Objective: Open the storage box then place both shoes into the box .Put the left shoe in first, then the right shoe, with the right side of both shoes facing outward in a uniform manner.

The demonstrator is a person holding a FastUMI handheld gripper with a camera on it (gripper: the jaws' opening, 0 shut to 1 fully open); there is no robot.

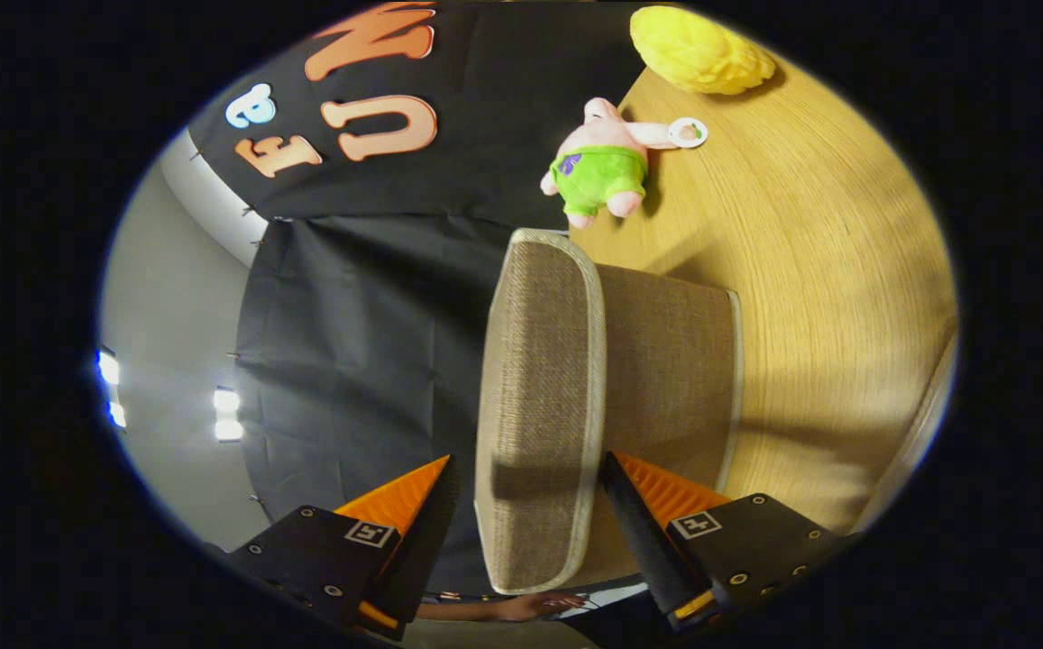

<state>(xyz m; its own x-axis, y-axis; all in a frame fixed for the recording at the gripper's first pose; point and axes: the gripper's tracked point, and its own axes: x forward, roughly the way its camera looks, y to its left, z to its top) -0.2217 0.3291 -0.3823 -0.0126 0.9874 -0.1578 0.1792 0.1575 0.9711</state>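
Note:
The storage box (665, 370) is a brown woven fabric box with pale trim, standing on a wooden table (827, 297). The view is turned on its side, so the box's lid (539, 361) faces the black cloth wall. My gripper (528, 458) straddles the lid's near end. The left finger (413, 496) is on the lid's top side with a thin gap to it. The right finger (643, 505) lies close against the lid's rim on the box-body side. The jaws stand wide apart and open around the lid.
A pink plush toy in green shorts (607, 162) lies on the table beyond the box, and a yellow plush (701, 50) sits further off. A person's hand (535, 606) shows just below the box's near end. The table's edge (922, 433) runs near the right finger.

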